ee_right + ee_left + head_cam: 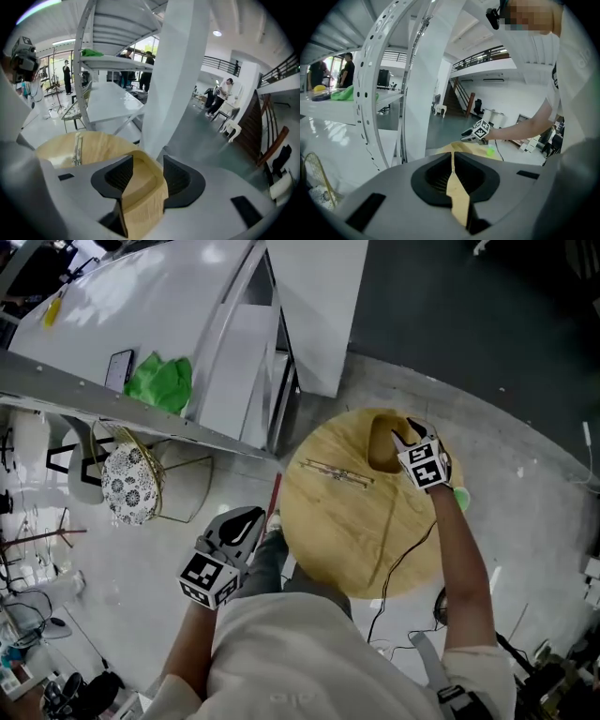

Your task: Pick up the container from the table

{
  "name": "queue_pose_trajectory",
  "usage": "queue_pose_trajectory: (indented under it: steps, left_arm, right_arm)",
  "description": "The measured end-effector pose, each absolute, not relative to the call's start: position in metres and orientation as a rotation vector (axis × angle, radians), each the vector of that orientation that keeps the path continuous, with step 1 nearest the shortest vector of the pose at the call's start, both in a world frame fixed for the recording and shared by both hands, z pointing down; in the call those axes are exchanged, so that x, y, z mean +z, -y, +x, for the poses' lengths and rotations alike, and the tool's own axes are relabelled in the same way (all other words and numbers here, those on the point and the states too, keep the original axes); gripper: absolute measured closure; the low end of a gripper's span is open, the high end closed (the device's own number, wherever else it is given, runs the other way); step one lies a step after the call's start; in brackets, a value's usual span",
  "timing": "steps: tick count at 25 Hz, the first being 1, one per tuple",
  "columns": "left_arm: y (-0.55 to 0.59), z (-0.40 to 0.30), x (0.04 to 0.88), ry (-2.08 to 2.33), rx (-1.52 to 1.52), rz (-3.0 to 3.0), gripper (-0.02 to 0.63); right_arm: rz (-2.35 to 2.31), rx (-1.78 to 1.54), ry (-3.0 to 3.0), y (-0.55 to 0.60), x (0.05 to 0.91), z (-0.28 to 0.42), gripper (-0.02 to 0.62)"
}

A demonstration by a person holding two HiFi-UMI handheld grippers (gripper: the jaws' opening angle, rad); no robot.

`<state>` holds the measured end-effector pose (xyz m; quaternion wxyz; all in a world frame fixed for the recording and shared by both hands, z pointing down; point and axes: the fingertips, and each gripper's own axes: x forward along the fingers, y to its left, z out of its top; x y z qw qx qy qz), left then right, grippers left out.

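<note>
Straddling the container (140, 194), right gripper (143, 174) has its jaws wide apart, one dark pad on each side of the tan open-topped box. Walls sit close to both pads; no squeeze visible, so not gripped. Container is upright on the round wooden worktop (337, 535), at the edge farthest from the person, directly under and between the right gripper's jaws. Right gripper tilts down onto it from the person's side.

Just beyond the container on its left, thin metal strip (335, 474) lies flat on the worktop, apart from the box. Small bright green object (461, 499) sits just behind the right gripper by the wrist, at the worktop rim. Black cable (405, 557) runs across the worktop back toward the person.

Left gripper (451, 161) is off the worktop, low at the person's left side, well apart from the container. Its jaws are together, only a thin slit between them, nothing held. Through the slit shows worktop wood.

Farther out past both grippers: white shelf unit (150, 306) with a green bundle (161, 381) and a dark phone (119, 369) on it. Patterned cushion (129, 486) below it on a wire chair. People (220, 96) stand in the far background, too small for detail.
</note>
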<state>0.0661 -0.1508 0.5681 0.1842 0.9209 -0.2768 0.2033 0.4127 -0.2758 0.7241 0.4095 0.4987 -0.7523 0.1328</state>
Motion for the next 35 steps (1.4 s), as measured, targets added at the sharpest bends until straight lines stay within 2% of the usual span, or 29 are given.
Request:
queue_pose_trajectory:
  steps: [10, 13, 16, 23, 35]
  left_arm:
    - [0.122, 0.051, 0.587, 0.886, 0.627, 2.49, 0.574]
    - [0.114, 0.046, 0.588, 0.905, 0.618, 2.472, 0.572]
    - [0.108, 0.04, 0.589, 0.926, 0.619, 2.454, 0.574]
    - [0.1, 0.029, 0.589, 0.968, 0.573, 2.423, 0.574]
    - [0.091, 0.013, 0.577, 0.981, 0.515, 2.451, 0.573]
  right_arm:
    - [1.024, 0.288, 1.841, 0.31, 0.787, 0.427, 0.361]
    - [0.99, 0.285, 1.823, 0.311, 0.799, 0.428, 0.406]
    - [0.991, 0.245, 1.813, 0.312, 0.8, 0.428, 0.485]
    - [0.924, 0.229, 1.806, 0.301, 0.8, 0.42, 0.541]
    - [0.984, 0.217, 1.839, 0.292, 0.752, 0.396, 0.555]
